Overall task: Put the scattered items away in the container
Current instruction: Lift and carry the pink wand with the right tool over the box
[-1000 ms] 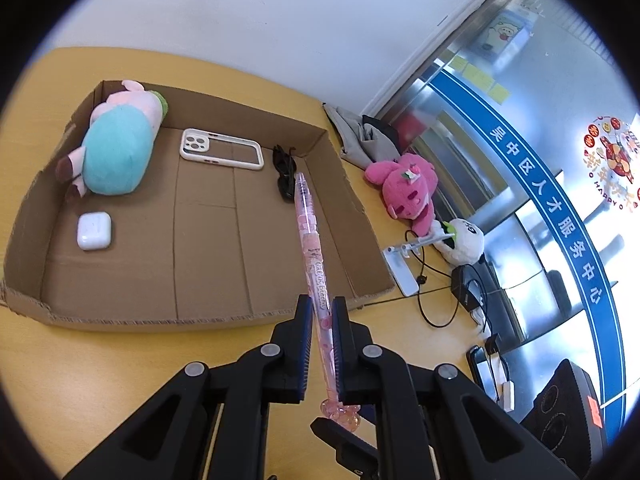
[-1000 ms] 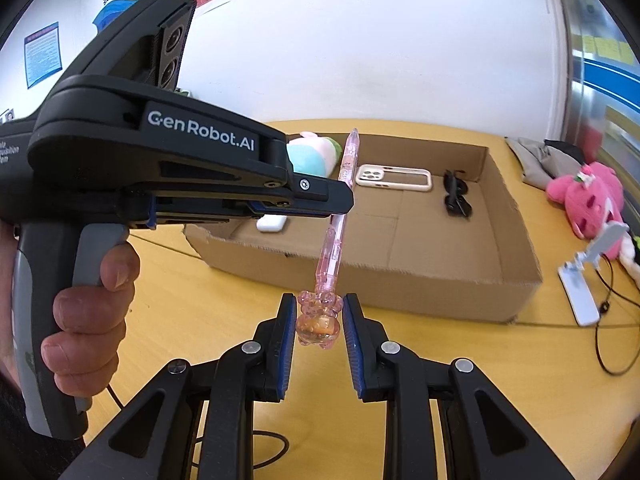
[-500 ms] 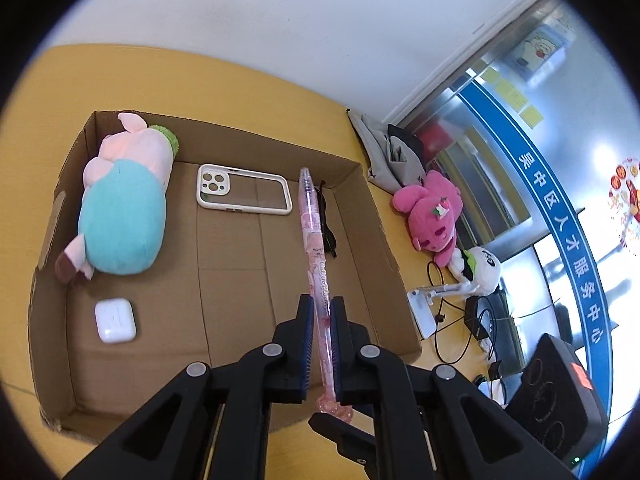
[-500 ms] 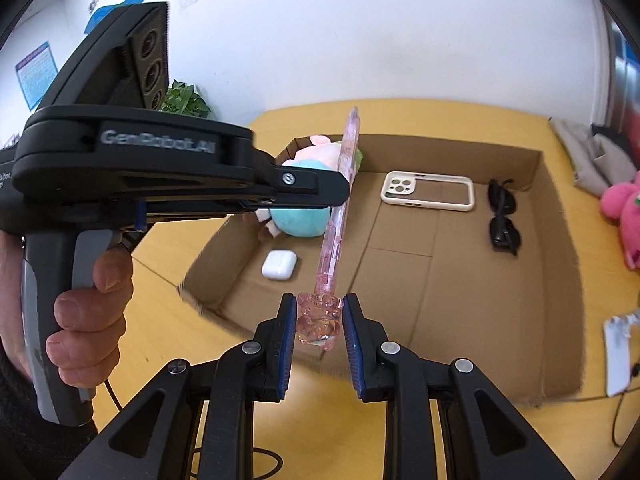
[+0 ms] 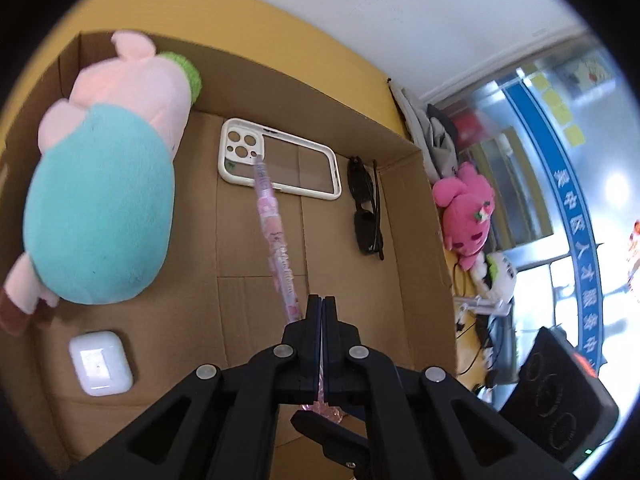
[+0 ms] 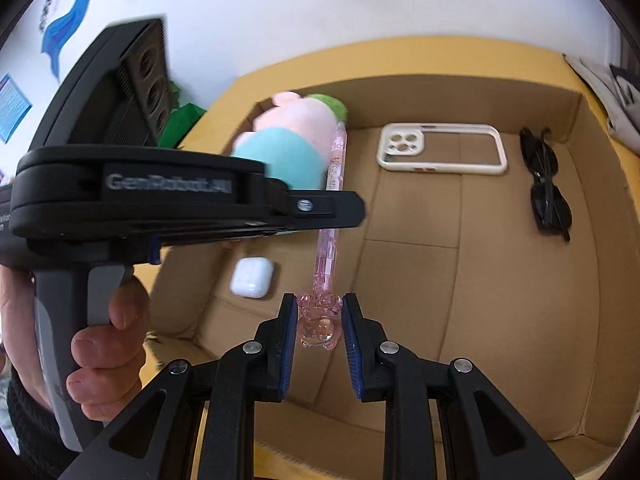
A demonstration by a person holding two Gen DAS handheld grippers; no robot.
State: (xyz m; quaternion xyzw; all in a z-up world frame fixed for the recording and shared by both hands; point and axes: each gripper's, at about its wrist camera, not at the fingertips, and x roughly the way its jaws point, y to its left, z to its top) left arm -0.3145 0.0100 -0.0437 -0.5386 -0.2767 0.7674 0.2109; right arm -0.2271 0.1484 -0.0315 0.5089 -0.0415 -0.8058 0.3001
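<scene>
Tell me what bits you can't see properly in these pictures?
- Pink pen: left wrist view, its bear end hidden behind the left gripper.
- Pig plush: right wrist view, partly covered by that gripper.
- Cardboard box: near wall cut off below.
- Pen's lettering: blurred.

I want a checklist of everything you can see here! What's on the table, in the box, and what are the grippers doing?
Surface: yellow table.
Job's things: cardboard box holds a plush pig, phone case, sunglasses and white earbud case; pink pen hangs over the box.
Clutter: pink plush, white plush, grey cloth, black device beside the box.
Grippers: left hand-held gripper shut on the pen; right hand-held gripper around the pen's bear end, fingers slightly apart from it.
Cables: black cables right of the box.
Surroundings: white wall, glass door.
</scene>
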